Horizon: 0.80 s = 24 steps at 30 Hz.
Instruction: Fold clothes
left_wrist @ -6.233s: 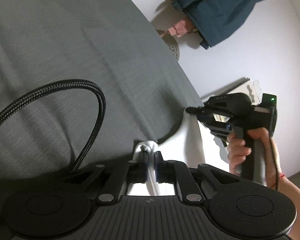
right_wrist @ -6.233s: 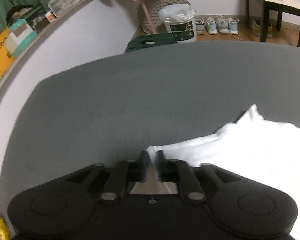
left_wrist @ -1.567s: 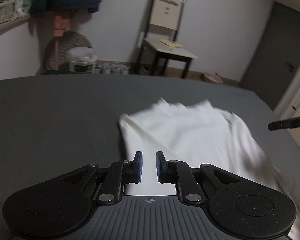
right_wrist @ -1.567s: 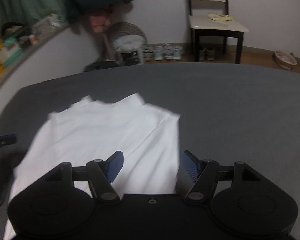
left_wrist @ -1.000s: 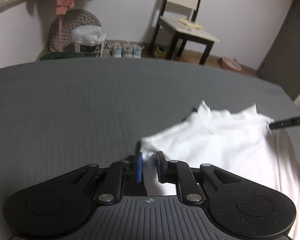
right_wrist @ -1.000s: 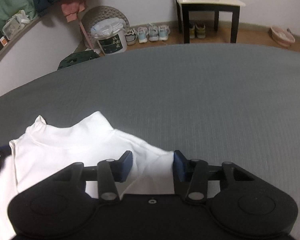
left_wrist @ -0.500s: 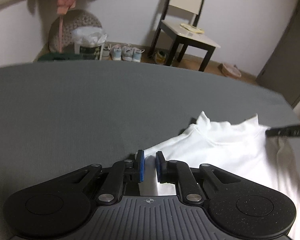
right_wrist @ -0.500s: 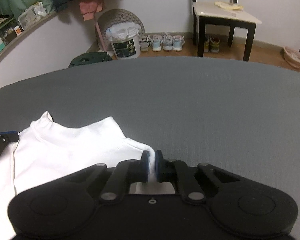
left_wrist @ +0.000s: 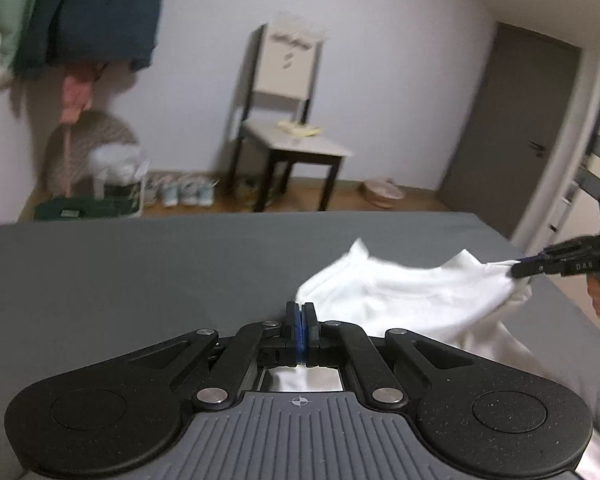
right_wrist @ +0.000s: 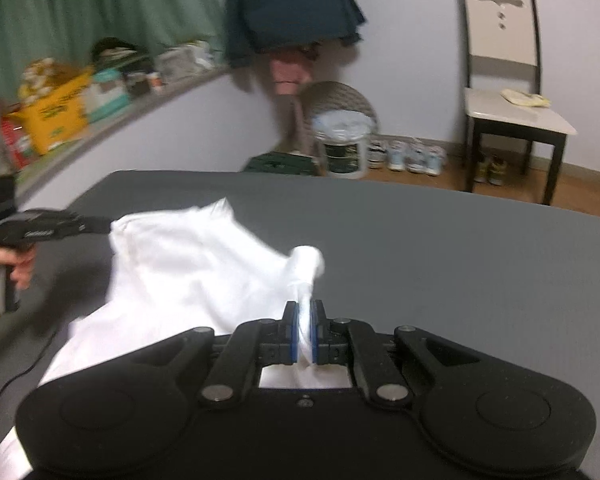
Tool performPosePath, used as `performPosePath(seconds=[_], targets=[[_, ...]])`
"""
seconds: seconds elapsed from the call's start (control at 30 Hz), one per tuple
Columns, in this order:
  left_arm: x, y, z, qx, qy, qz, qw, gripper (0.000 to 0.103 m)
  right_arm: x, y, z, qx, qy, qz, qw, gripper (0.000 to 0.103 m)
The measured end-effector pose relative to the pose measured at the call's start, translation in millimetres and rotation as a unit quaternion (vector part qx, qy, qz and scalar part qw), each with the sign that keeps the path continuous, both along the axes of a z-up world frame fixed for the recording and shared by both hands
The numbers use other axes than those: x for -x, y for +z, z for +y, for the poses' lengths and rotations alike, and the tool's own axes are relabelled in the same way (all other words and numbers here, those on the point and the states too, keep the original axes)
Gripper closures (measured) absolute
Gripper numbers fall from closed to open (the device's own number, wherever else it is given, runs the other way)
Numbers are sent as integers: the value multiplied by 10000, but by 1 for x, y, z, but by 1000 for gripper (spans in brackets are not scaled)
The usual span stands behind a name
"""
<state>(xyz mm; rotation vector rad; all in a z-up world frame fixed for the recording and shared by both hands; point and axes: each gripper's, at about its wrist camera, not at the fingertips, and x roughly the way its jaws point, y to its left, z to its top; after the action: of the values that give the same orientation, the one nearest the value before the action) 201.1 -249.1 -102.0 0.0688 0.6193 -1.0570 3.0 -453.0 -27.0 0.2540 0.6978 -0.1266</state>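
Note:
A white garment (left_wrist: pixel 412 300) is held up by two corners above the grey bed (left_wrist: pixel 140 280). In the left wrist view my left gripper (left_wrist: pixel 299 312) is shut, with white cloth showing just behind its pads. Far right in that view my right gripper (left_wrist: pixel 518 271) pinches the garment's other corner. In the right wrist view my right gripper (right_wrist: pixel 305 312) is shut on a bunched corner of the garment (right_wrist: pixel 188 264). The cloth stretches left to my left gripper (right_wrist: pixel 100 226), held by a hand.
The grey bed (right_wrist: pixel 460 260) stretches away beyond the garment. Past its far edge stand a chair (right_wrist: pixel 508 108), a white bucket (right_wrist: pixel 342 144) and shoes on the floor. A shelf with boxes (right_wrist: pixel 60 116) runs along the left wall. A cable (right_wrist: pixel 20 376) trails at lower left.
Both grippers have risen with the garment's corners pinched, lifting its top edge off the bed. The left jaws have gone from a narrow gap to fully shut.

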Motion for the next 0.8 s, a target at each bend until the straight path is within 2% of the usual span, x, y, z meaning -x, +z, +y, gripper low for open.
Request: performPosePath(seconds=[0.17, 0.23, 0.37, 0.43, 0.47, 0.53, 0.57, 0.6, 0.67, 0.73, 0.8], targets=[[48, -1, 39, -14, -485, -138, 9987, 103, 50, 5, 44, -105, 211, -22, 9997, 97], [68, -5, 53, -76, -600, -166, 9980, 103, 64, -1, 58, -144, 181, 100, 9997, 97], [95, -12, 67, -240, -773, -323, 9962, 102, 73, -23, 73, -93, -19, 487, 9988, 96], [98, -10, 62, -375, -783, -439, 9953, 97, 70, -32, 75, -120, -117, 598, 9981, 96], [98, -8, 58, -448, -760, -523, 9947, 89, 69, -36, 76, -155, -168, 627, 9978, 96], [95, 0, 44, -550, -676, -679, 9939, 50, 66, -45, 77, -230, -284, 672, 9971, 96], [91, 5, 36, -592, -635, -720, 9936, 5, 64, -48, 77, -284, -383, 647, 9968, 96], [89, 9, 29, -539, -629, -744, 9938, 0, 65, -49, 78, -343, -494, 576, 9965, 96], [76, 17, 7, -520, -768, -732, 9930, 0, 67, -54, 81, -527, -644, 355, 9959, 95], [64, 21, -15, -700, -672, -864, 9915, 0, 69, -59, 84, -707, -740, 136, 9947, 94], [49, 21, -40, -890, -768, -733, 9904, 0, 68, -63, 86, -705, -731, 49, 9948, 94]])
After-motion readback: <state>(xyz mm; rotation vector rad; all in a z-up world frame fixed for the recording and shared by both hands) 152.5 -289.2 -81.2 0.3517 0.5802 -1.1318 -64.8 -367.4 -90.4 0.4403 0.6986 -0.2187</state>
